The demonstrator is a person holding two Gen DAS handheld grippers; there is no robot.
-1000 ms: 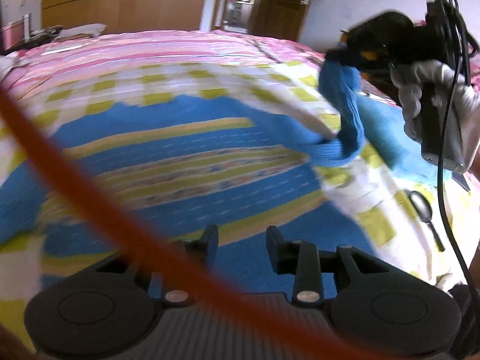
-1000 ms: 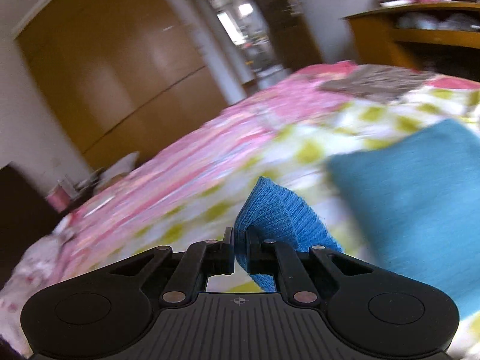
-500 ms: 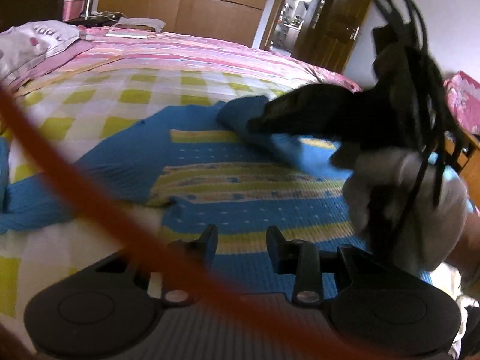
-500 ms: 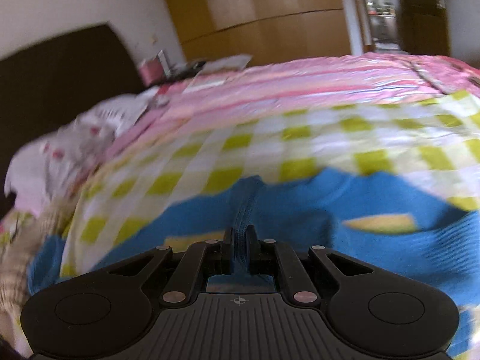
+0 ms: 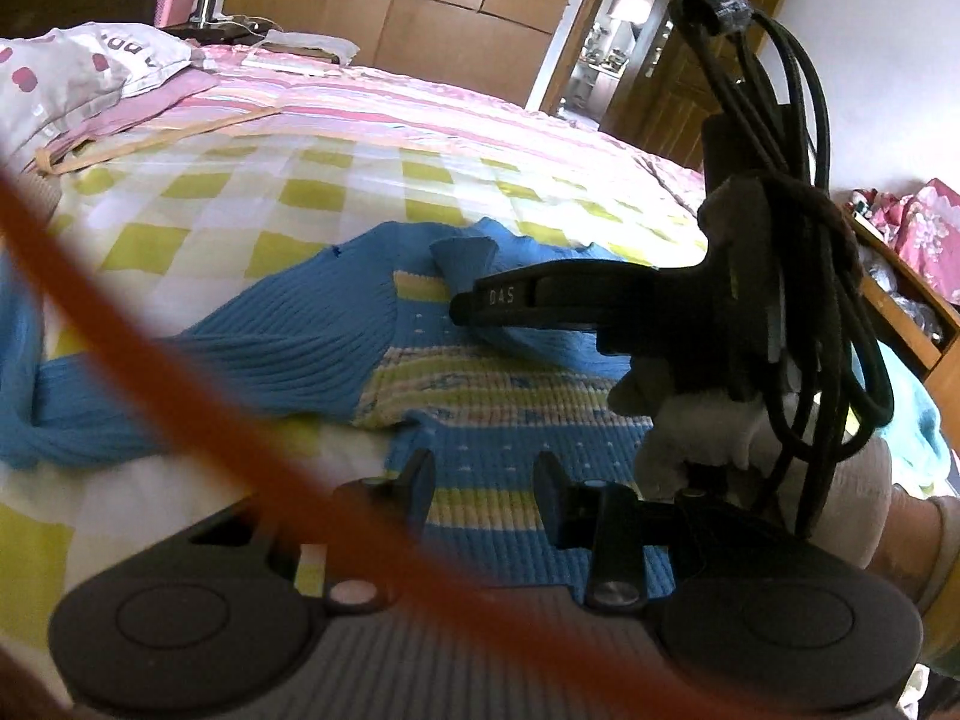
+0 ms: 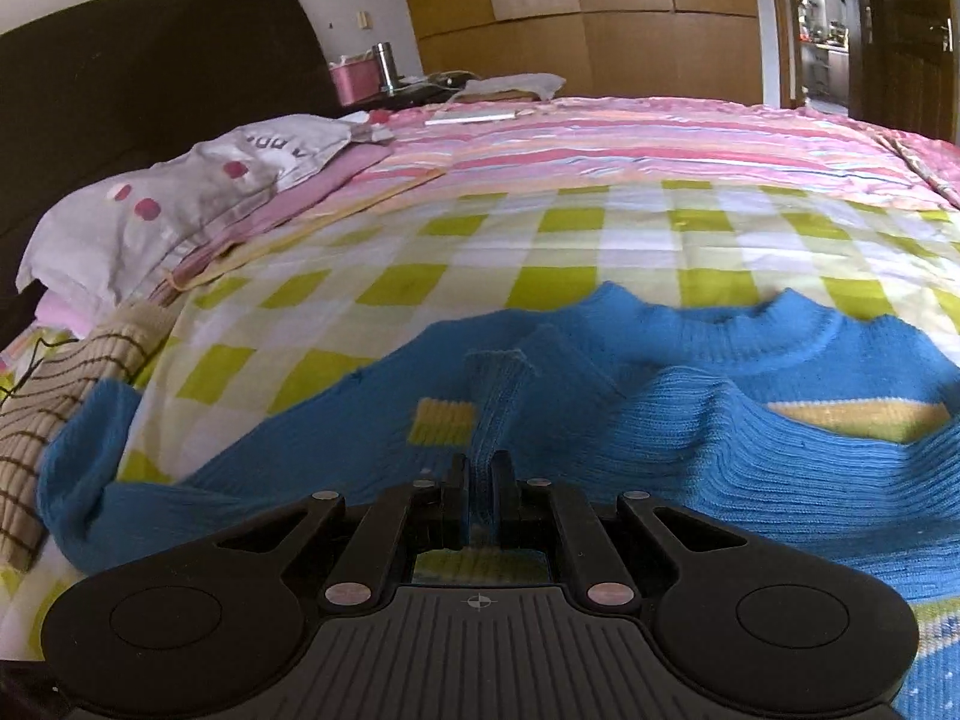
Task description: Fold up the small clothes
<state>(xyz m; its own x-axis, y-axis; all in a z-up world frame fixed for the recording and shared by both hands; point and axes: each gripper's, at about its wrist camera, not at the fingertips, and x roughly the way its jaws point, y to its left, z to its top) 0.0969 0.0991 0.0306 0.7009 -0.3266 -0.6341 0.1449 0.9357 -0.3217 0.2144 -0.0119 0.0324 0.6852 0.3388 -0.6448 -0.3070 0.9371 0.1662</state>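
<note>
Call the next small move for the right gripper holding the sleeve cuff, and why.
Probably open the right gripper and release. It is shut on the sleeve cuff, which already lies folded in over the blue sweater chest, low on the fabric. The left gripper is open, holding nothing.

The sweater (image 6: 750,450) is bright blue ribbed knit with yellow and pale patterned bands across the chest. It lies on a sheet (image 6: 540,240) checked in lime green and white. Behind that, the blanket (image 6: 660,138) is striped pink, white and peach. The pillow (image 6: 180,210) is grey-white with pink dots. A beige cloth (image 6: 36,408) carries thin brown stripes. The grippers are black.
</note>
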